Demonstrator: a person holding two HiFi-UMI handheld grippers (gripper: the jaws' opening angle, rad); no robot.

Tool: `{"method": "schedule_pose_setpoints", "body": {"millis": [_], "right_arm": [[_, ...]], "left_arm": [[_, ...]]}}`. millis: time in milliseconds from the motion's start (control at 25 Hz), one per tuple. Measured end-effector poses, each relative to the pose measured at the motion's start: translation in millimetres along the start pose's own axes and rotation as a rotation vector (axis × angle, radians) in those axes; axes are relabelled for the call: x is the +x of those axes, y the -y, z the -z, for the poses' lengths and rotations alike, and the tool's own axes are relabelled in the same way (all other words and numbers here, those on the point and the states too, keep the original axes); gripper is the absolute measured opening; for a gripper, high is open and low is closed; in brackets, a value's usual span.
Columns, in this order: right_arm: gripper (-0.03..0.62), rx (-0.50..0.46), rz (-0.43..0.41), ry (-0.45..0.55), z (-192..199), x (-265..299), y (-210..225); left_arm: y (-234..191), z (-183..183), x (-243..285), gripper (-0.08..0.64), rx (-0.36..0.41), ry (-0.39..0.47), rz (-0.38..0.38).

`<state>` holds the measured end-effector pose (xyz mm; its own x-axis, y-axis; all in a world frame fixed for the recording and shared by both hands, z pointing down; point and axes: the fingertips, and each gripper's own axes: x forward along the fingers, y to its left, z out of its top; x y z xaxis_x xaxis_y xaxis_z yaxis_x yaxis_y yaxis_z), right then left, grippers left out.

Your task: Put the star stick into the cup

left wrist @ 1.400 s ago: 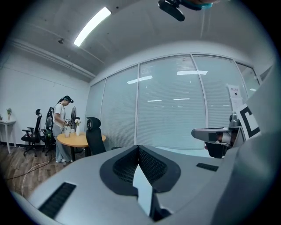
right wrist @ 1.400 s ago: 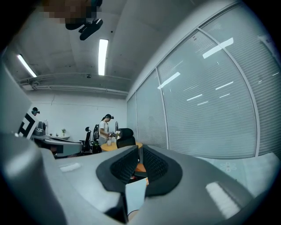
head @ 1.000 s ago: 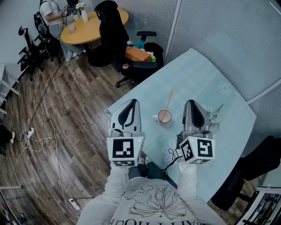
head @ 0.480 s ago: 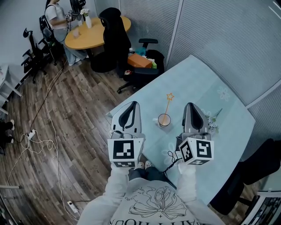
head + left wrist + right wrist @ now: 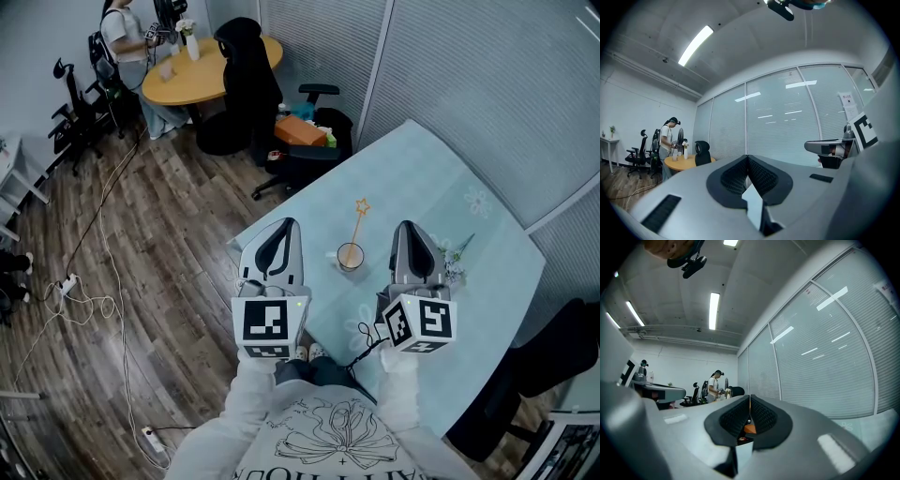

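The thin orange star-topped stick point(image 5: 357, 223) stands in the small pale round cup point(image 5: 351, 256), so the task looks complete. Flanking the cup, the left gripper point(image 5: 287, 222) and right gripper point(image 5: 406, 227) have jaws pressed together, empty. Next, they need only back away.

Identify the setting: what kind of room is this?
Most likely an office or meeting area: floor-to-ceiling glass partitions with blinds, a round wooden table with black swivel chairs nearby, and strip lights on the ceiling.
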<state>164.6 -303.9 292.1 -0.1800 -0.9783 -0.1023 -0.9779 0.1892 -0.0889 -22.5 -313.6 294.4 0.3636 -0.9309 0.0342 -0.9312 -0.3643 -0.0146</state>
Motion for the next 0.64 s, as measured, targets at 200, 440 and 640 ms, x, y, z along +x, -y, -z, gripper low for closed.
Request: {"method": "schedule_pose_setpoints", "body": {"millis": [200,440,640], "right_arm": [[0.011,-0.002,0.001,0.0,1.1,-1.0,-1.4],[0.011,-0.006,0.003,-0.004,0.3,-0.5,-1.0],[0.011,-0.008,0.001,-0.005,0.5,-2.7,-3.8]], "left_arm": [[-1.1,0.7,-2.0,0.006,0.001,0.001,-0.004],[-1.3,-1.7,-2.5,0.006,0.001,0.005,-0.005],[-1.4,-2.4,-4.7,0.006,-0.001,0.011,-0.003]]}}
